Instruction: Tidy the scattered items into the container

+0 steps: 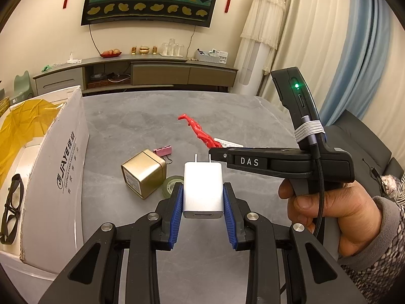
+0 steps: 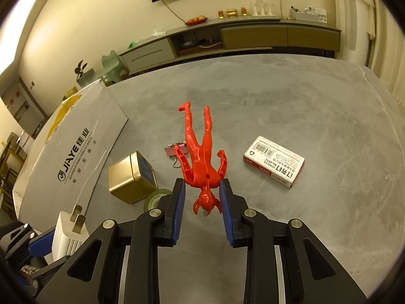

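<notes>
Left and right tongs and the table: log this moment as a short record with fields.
left tongs: shut on white charger, prongs pointing away from camera
right tongs: shut on red figure at its shoulders, legs pointing away
container: white cardboard box at table's left, black glasses inside
left on table: gold tin, tape roll, pink binder clip, staples box
table: grey stone-look top

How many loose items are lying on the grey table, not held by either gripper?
4: gold tin, tape roll beside it, pink binder clip behind, staples box at right. Others may be hidden.
</notes>
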A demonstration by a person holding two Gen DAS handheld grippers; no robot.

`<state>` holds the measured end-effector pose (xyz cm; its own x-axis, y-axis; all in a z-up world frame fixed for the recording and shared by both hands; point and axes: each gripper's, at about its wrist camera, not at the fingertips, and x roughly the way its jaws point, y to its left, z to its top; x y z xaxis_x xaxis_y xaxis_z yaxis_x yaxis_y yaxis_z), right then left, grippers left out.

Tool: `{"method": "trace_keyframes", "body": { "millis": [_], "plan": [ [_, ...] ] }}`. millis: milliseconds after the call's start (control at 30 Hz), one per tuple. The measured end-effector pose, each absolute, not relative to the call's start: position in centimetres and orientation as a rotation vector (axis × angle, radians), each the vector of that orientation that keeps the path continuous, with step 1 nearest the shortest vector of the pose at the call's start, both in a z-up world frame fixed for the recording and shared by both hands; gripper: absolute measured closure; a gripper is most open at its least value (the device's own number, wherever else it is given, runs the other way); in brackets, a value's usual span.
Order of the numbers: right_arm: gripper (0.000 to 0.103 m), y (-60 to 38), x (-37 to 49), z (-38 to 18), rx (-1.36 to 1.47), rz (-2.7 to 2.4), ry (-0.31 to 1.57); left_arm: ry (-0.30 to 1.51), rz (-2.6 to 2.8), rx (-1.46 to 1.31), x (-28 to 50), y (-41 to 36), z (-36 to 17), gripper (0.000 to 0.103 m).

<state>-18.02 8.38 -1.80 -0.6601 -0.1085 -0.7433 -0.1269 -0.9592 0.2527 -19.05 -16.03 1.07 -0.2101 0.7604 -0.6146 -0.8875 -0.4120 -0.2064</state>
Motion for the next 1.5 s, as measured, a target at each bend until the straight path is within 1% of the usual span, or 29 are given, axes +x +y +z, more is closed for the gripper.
{"method": "trace_keyframes", "body": {
  "millis": [1500],
  "plan": [
    [0.074,8.52,-18.01,-1.69,-1.275,2.814,0.453,0.235,1.838,-0.789,-18.76,-16.00,0.96,0.072]
  ]
}}
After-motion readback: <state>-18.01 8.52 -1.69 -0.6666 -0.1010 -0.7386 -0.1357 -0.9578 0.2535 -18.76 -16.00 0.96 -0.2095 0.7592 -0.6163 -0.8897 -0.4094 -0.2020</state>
